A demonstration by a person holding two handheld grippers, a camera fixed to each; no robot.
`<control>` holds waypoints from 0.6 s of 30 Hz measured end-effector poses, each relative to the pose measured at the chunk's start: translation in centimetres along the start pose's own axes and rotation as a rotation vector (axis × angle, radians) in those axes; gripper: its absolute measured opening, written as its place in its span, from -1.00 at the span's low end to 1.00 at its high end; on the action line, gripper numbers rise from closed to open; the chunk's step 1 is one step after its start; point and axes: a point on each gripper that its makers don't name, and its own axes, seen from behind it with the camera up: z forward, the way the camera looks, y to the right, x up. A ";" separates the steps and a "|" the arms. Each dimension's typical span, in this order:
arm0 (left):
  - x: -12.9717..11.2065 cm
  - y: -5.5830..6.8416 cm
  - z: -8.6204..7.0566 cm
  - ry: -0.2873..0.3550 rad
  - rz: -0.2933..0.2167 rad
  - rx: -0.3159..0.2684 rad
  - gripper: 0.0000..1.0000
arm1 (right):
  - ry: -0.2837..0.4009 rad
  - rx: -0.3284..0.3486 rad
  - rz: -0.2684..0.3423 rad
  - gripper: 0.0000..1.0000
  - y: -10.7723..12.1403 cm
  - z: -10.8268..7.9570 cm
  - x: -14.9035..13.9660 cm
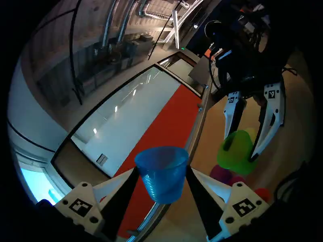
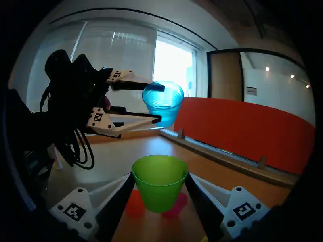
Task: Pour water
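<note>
My left gripper (image 1: 162,177) is shut on a clear blue plastic cup (image 1: 162,177), lifted and tilted over. From the right gripper view that blue cup (image 2: 163,102) hangs in the air, held by the left gripper (image 2: 158,102), above and beyond the green cup. My right gripper (image 2: 160,186) is shut on a green plastic cup (image 2: 160,187), upright, just above the wooden table (image 2: 121,155). In the left gripper view the green cup (image 1: 237,152) sits between the right gripper's (image 1: 240,152) white fingers, lower and to the right of the blue cup.
Red and magenta cups (image 2: 136,203) stand on the table under the green cup, also seen as magenta cups (image 1: 221,174). A red partition (image 2: 246,125) with a rail runs along the table's far edge. A person's dark sleeve and cables (image 2: 68,109) are at the left.
</note>
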 end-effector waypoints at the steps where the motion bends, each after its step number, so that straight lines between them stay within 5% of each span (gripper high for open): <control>1: 0.1 0.0 0.0 0.001 0.007 0.001 0.67 | 0.001 0.000 0.000 0.81 0.0 0.0 0.0; 18: 1.1 0.0 0.1 0.011 0.092 0.009 0.67 | 0.007 0.013 -0.005 0.80 -0.4 0.2 0.2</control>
